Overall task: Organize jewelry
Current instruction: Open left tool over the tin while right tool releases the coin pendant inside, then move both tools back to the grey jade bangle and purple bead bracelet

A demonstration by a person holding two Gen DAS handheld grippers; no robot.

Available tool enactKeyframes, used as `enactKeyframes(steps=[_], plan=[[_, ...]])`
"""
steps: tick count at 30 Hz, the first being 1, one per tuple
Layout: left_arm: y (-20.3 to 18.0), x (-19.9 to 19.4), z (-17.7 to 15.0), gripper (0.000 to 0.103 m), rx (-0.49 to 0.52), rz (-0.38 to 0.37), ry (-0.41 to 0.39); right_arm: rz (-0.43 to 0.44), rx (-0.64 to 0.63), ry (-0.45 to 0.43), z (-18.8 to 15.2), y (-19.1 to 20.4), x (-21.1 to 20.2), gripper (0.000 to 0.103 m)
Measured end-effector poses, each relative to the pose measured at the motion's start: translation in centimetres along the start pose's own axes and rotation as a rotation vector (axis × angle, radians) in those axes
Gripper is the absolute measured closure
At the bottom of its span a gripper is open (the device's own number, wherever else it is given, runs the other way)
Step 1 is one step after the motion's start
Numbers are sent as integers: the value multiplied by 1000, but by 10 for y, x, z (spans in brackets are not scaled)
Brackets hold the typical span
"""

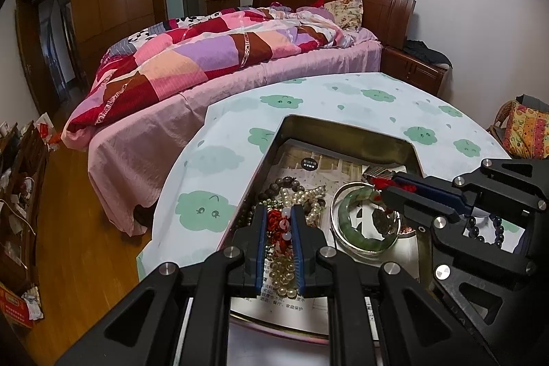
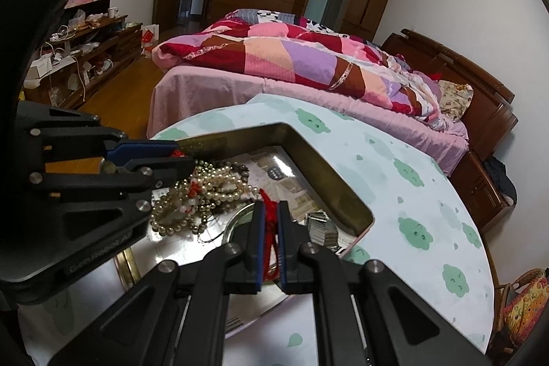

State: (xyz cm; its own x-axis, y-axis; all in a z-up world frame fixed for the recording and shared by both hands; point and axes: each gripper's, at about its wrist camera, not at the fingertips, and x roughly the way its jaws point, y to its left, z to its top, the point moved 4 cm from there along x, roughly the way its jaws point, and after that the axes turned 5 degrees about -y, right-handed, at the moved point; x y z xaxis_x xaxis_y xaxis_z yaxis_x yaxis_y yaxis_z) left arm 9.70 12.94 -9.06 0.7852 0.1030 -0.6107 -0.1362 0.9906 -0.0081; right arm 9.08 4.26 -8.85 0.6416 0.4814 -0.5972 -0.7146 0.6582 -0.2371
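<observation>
Across the tabletop [image 1: 343, 98], under its cloud-print cloth, a metal tin [image 1: 346, 122] is lying open and holding the jewelry. At its 9 o'clock side a tangle of bead strings [image 1: 302, 198] is lying heaped; at 3 o'clock a green bangle [image 1: 346, 222] is resting on the paper lining.

Left gripper [image 1: 278, 228] is closing on a red and white bead strand [image 1: 283, 225] in that tangle, its jaws nearly together with the strand between them. Right gripper [image 2: 271, 239] is pinching a red cord [image 2: 271, 222], jaws almost shut, just beside the bangle; whether the cord is tied to the bangle I cannot tell.

Judging by this, the step in hand is pulling two pieces apart. Doing it well probably means lifting slowly and drawing the grippers in opposite directions, since the strands are looping through each other and a quick tug could drag the whole heap or snap a thread.

Printed Chinese text is showing on the paper lining, too small to read. Lettering on the left gripper body is blurred.
</observation>
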Motion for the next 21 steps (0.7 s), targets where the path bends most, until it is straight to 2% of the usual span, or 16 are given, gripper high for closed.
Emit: enactKeyframes(steps=[8, 10, 11, 12, 13, 15, 17, 21], plan=[[0, 1, -1, 88, -11, 7, -2, 33, 4, 19, -3, 3, 3, 93], [0, 1, -2, 83, -16, -4, -2, 48, 1, 21, -5, 5, 4, 82], [0, 1, -2, 74, -18, 1, -2, 45, -1, 23, -6, 6, 4, 71], [1, 1, -1, 63, -22, 13, -8, 46, 0, 24, -7, 6, 4, 65], [1, -1, -1, 59, -28, 1, -15, 47, 1, 24, -7, 6, 4, 63], [3, -5, 1, 44, -42, 8, -35, 34, 0, 23, -9, 6, 4, 54], [5, -9, 3, 39, -41, 26, -51, 28, 7, 19, -12, 4, 2, 50], [6, -11, 3, 39, -59, 33, -50, 13, 32, 11, -18, -5, -7, 44]])
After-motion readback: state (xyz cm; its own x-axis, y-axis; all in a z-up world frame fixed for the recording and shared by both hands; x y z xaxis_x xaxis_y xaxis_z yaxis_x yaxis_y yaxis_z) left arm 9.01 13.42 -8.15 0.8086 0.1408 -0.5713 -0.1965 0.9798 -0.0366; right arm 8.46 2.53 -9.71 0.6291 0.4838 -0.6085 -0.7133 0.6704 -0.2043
